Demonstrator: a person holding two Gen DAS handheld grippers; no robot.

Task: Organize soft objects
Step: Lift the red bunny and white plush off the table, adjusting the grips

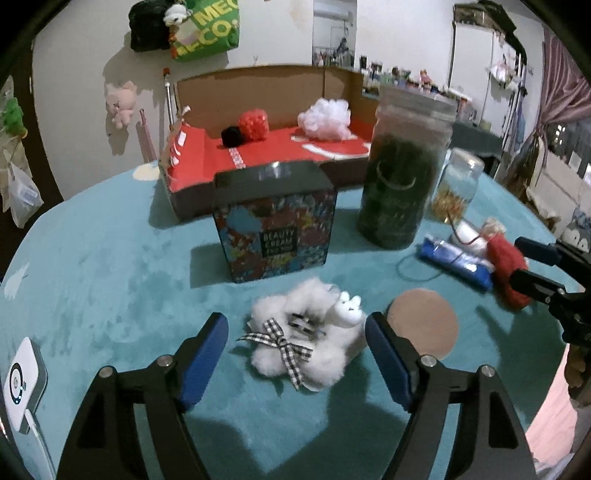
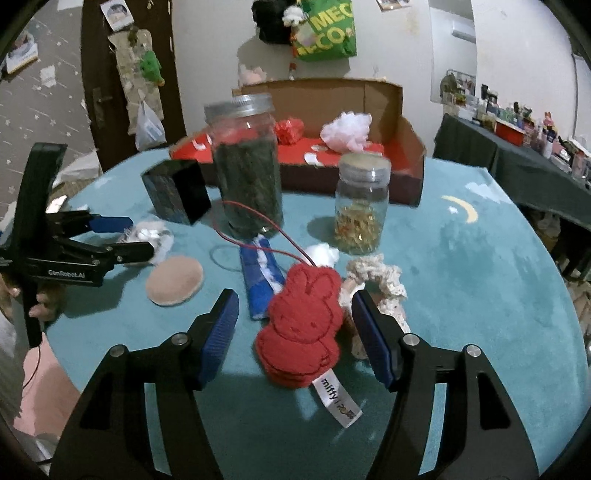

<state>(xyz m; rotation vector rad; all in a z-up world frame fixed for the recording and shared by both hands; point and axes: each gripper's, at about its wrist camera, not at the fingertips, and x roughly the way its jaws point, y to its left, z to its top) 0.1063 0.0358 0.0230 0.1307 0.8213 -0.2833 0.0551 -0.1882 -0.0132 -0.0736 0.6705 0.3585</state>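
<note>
Item one: white fluffy plush with a checked ribbon bow (image 1: 303, 336), lying on the teal table cloth (image 1: 110, 277) between my left gripper (image 1: 295, 354) pads, spread wide for a straddling pick. Item two: red felt rabbit-shaped pouch (image 2: 303, 321), likewise bracketed by my right gripper (image 2: 295, 336), unclenched. Destination, I judge: red-lined cardboard box (image 1: 280, 151) behind. Plush's underside hidden.

A lived-in room of a home — plush toys (image 1: 120, 103) and a green shopping bag (image 1: 210, 31) hang on the white wall, an air conditioner (image 1: 334, 14) sits high up, pink curtains (image 1: 557, 96) frame a window, and a side table (image 2: 517, 147) crowded with bottles and figurines stands beyond the teal-covered round table (image 1: 110, 266).
</note>
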